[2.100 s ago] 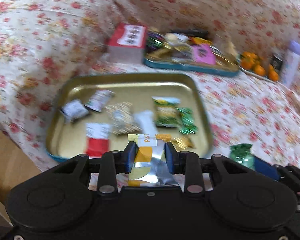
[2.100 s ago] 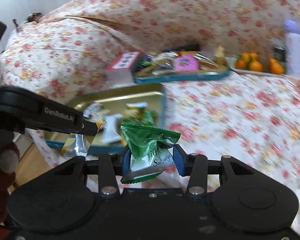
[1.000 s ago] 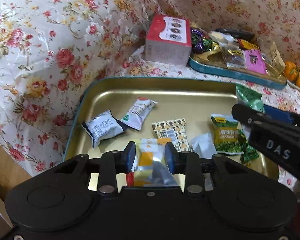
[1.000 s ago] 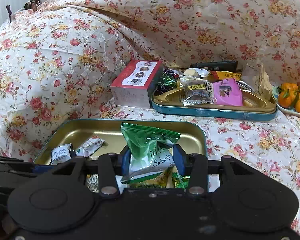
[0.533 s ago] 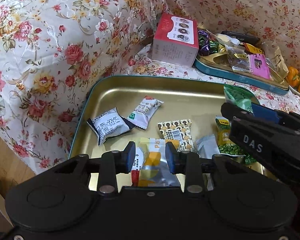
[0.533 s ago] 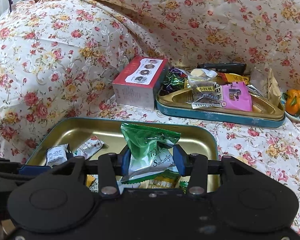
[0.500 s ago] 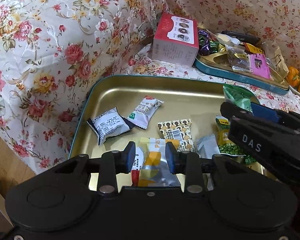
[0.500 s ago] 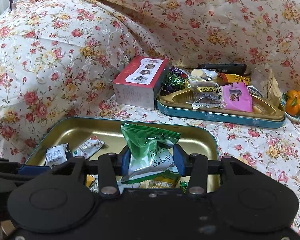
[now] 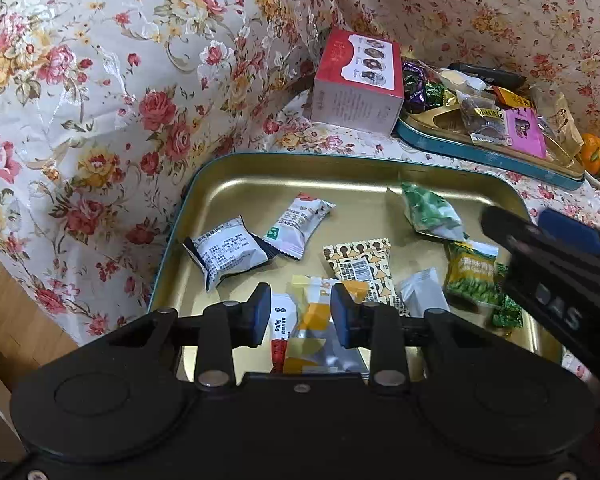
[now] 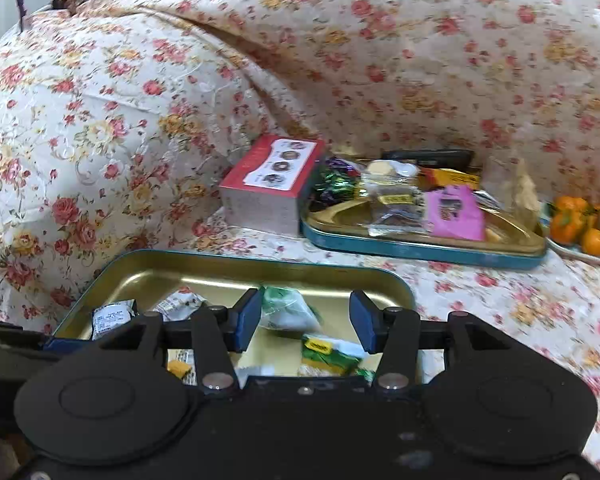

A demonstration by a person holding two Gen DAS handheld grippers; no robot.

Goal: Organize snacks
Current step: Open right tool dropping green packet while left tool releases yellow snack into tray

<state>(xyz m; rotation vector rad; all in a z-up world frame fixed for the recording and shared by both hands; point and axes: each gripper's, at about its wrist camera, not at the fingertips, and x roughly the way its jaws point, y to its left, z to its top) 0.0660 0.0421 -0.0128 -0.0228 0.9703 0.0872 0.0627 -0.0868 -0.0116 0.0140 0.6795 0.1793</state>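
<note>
Nearest to me, my left gripper (image 9: 298, 314) is clamped on the yellow-and-silver packet (image 9: 312, 332), both blue pads pressed against its sides, held low over the near end of the gold tray (image 9: 236, 184).

My right gripper (image 10: 304, 322) is opening; its pads stand clear of the green packet (image 10: 286, 308), which is released and sits between them but lower, in the tray. From the left wrist view that same green packet (image 9: 430, 212) lies on the tray floor toward the far right corner, slightly blurred.

Tray contents, near to far: a white sachet (image 9: 422, 294), a patterned brown-and-cream packet (image 9: 360, 264), a green pea snack bag (image 9: 472, 274), a grey-white printed packet (image 9: 226, 250), and a white bar wrapper (image 9: 300, 224).

The tray rests on a floral sofa cover (image 9: 100, 100). Beyond it stands a red-topped box (image 9: 358, 82), touching or just beside a second teal-rimmed tray (image 9: 484, 152) heaped with mixed snacks. Farthest right, some oranges (image 10: 572, 220).
</note>
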